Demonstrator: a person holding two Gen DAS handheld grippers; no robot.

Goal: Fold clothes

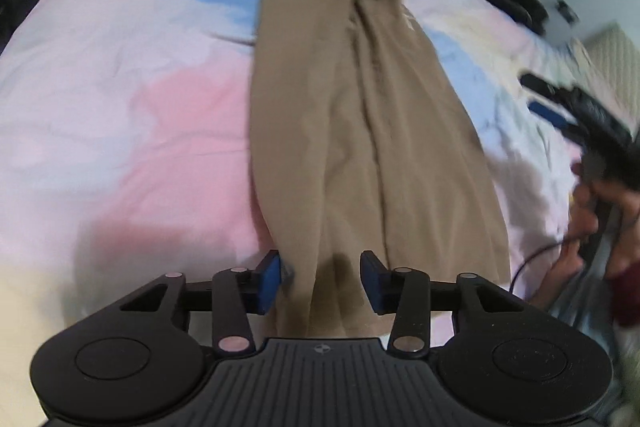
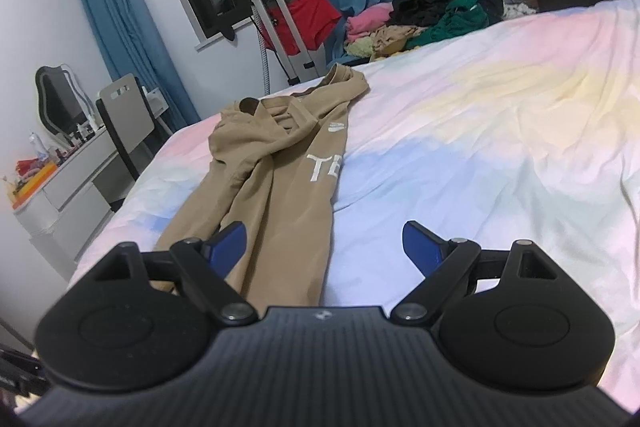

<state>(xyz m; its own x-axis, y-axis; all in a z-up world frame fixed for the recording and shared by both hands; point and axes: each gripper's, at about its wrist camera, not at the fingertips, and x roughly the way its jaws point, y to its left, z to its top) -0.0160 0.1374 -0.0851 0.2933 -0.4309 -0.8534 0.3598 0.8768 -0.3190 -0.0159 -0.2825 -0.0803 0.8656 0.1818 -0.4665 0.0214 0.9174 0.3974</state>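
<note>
1. A tan hooded garment was seen laid lengthwise on a bed covered in pastel pink, blue and yellow, folded into a narrow strip with its hood bunched at the far end and white lettering partly shown along one side.
2. The left gripper was pointed down over the garment's near end; its blue pads were set part-way apart, with a ridge of tan cloth between them. The left pad appeared to touch the cloth edge, but a firm grip could not be told.
3. The right gripper was held wide open above the garment's near right edge and the bare sheet, with nothing gripped.
4. Broad open bedding was left to the right of the garment; its left side lay nearer the bed's edge.
5. A heap of mixed clothes was piled at the far end, well apart from the garment.
6. No container holding clothes could be made out.
</note>
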